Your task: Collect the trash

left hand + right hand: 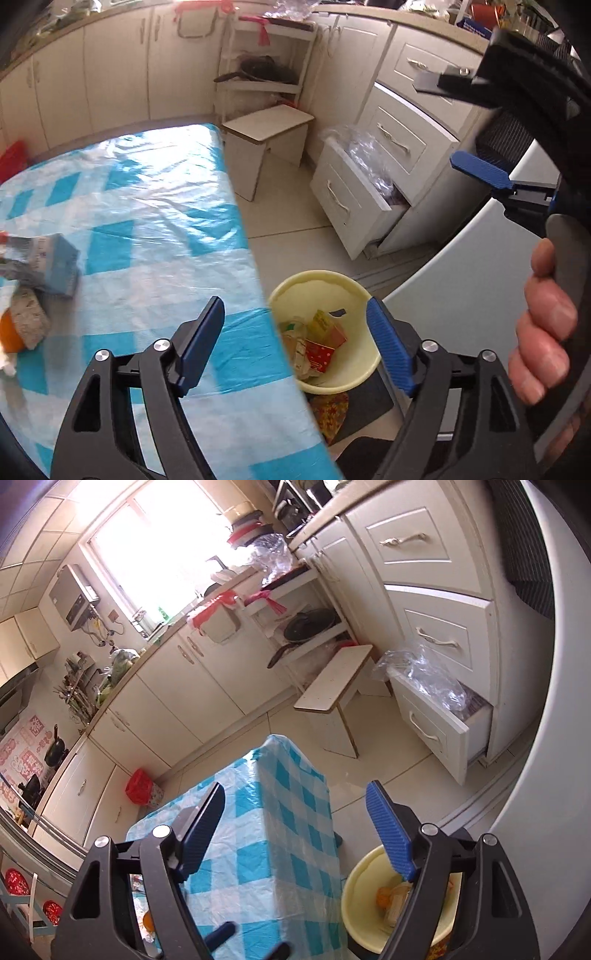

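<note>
Left gripper (295, 345) with blue-padded jaws spread wide and empty, poised over the table edge and the round pale-yellow plastic bin (360, 365) on the floor, with red and yellow cartons and crumpled wrappers (317, 345) inside. Right gripper (295, 825) likewise wide apart, nothing between the pads, above the blue-and-white checked plastic tablecloth (291, 834). More trash (37, 273) lying at the table's left edge: a blue-grey carton, a crumpled wad, something orange.
</note>
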`<state>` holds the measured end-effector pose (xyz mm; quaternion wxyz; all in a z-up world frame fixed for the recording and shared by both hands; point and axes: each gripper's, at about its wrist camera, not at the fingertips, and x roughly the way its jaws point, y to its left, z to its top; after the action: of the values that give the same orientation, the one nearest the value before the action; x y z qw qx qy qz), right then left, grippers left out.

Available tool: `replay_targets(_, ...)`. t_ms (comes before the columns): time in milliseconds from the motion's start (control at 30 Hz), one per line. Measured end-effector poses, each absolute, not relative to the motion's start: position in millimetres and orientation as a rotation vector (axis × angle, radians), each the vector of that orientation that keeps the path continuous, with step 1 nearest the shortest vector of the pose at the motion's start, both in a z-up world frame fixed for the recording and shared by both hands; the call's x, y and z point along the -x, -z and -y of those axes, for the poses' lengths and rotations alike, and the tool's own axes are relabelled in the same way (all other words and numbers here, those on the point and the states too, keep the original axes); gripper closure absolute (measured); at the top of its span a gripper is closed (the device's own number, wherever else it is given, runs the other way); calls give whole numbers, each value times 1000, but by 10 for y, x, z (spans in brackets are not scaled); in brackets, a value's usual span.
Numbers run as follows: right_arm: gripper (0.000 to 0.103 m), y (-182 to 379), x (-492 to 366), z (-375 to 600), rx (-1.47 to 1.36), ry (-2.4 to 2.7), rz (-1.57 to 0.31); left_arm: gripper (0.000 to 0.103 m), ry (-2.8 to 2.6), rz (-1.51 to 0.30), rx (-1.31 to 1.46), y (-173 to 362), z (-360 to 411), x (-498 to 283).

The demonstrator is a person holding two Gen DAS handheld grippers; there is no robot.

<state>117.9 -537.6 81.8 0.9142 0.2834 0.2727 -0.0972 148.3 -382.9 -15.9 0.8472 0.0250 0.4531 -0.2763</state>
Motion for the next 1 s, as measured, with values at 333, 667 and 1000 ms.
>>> replay_targets(333, 20, -872, -1361, 4585, -427, 110, -598, 13, 292, -840, 20, -331, 1780, -1344)
replay_targets(667, 18, -691, -1241, 3924, -358, 75, -651, 10, 74, -914, 224, 83, 416, -1304)
replay_targets(1000, 15, -565, -1314, 3351, -182, 42, -657, 10, 39, -953, 291, 328, 192, -1333)
